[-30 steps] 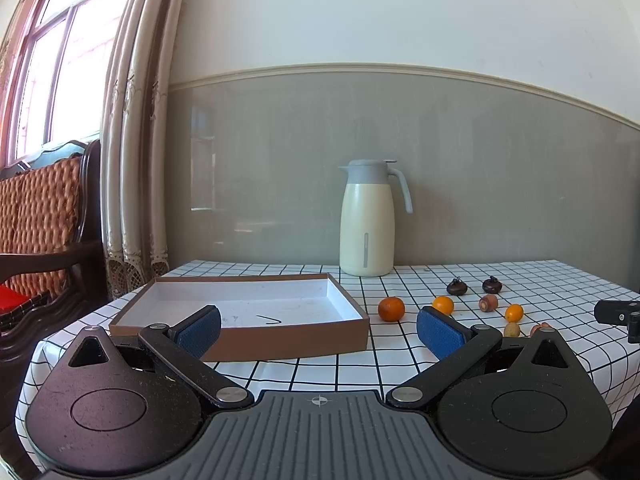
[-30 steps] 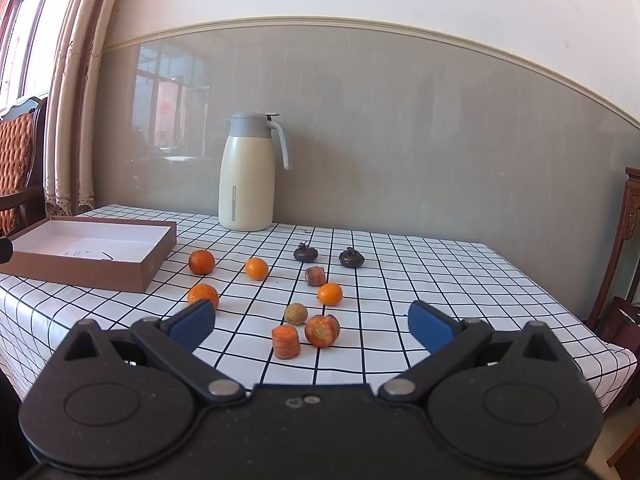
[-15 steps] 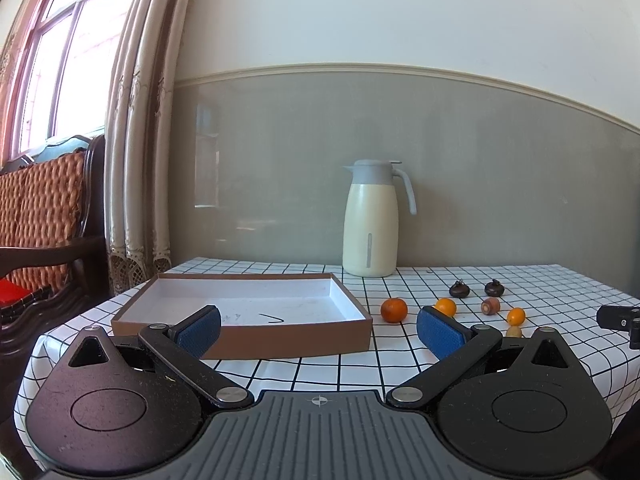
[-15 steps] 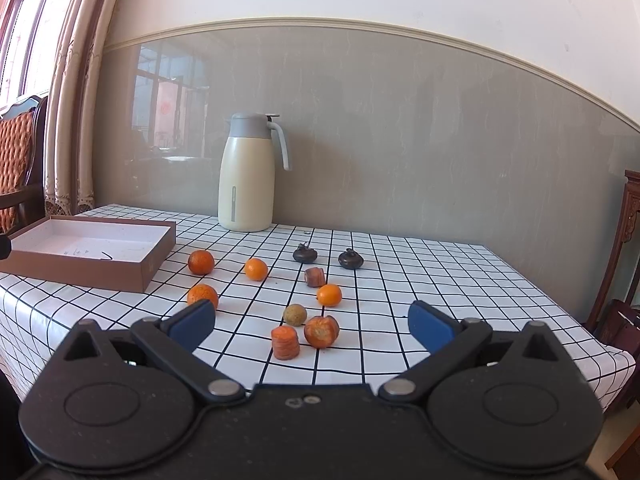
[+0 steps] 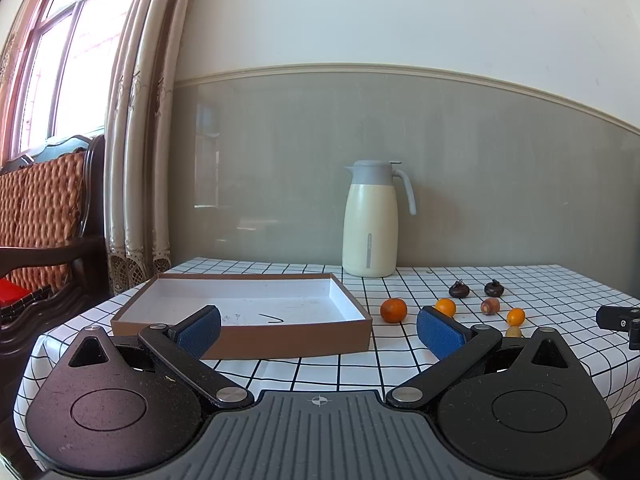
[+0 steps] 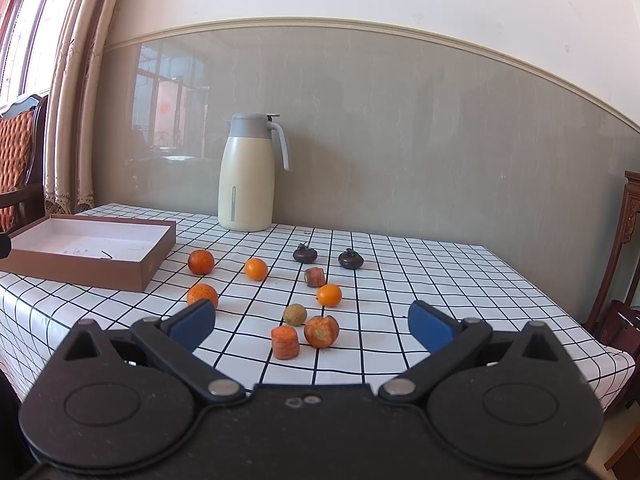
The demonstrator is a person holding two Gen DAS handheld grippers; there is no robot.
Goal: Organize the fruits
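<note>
Your left gripper (image 5: 318, 326) is rising slightly, right gripper (image 6: 312, 326) staying put | both jaws spread, gripping nothing | fruits (image 6: 321, 331) lying on bench (image 6: 420, 276) at 12 o'clock beyond right jaws; box (image 5: 248, 336) at left jaws' 12.

On the table (image 6: 420, 276), the box (image 6: 86, 250) lies left of the scattered fruits (image 6: 256, 269), the jug (image 6: 246, 184) behind.
</note>
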